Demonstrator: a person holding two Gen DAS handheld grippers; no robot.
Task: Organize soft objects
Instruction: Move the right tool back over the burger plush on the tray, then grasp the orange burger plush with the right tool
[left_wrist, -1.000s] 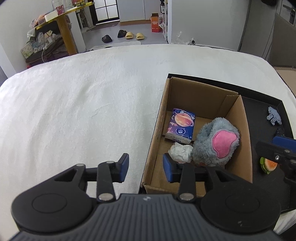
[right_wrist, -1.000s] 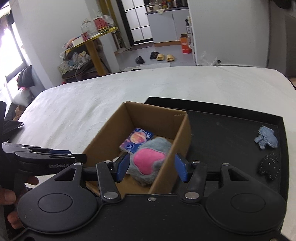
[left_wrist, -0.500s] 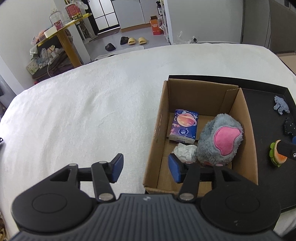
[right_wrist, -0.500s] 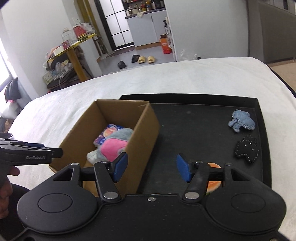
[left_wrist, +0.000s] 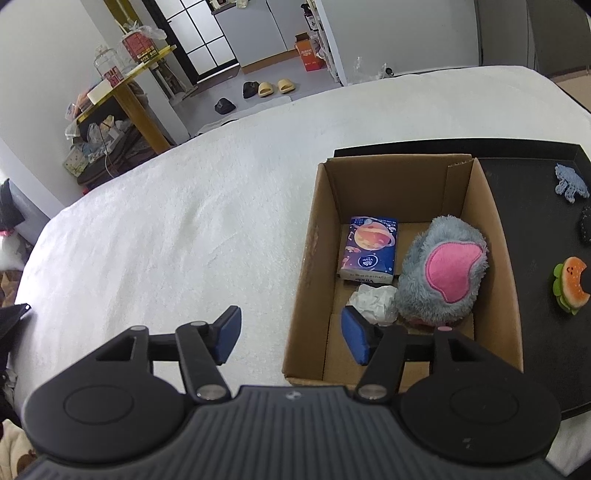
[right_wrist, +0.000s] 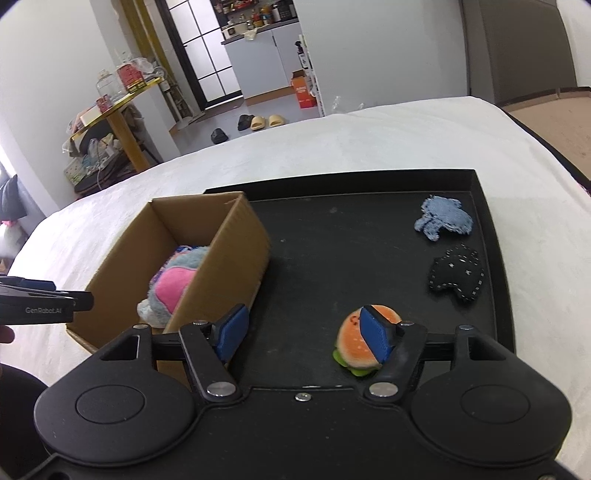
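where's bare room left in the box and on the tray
Box: far end beyond tissue pack and grey plush is bare; near end is crowded. Tray: bare middle between box, burger toy and denim toy.

A broad bed covered in a white fleecy blanket (left_wrist: 166, 229) carried everything. Directly on it, toward its right side, lay a flat black rectangular tray with a low raised rim (right_wrist: 369, 172), and an open brown cardboard box (left_wrist: 314, 258) stood at that tray's left end; whether the box's left edge overhung onto the blanket could not be told. The remainder of the white cover, to the left of the box and beyond the tray's far rim, showed only its nubby pile. The tray's right rim ran close beside the bed's right edge.
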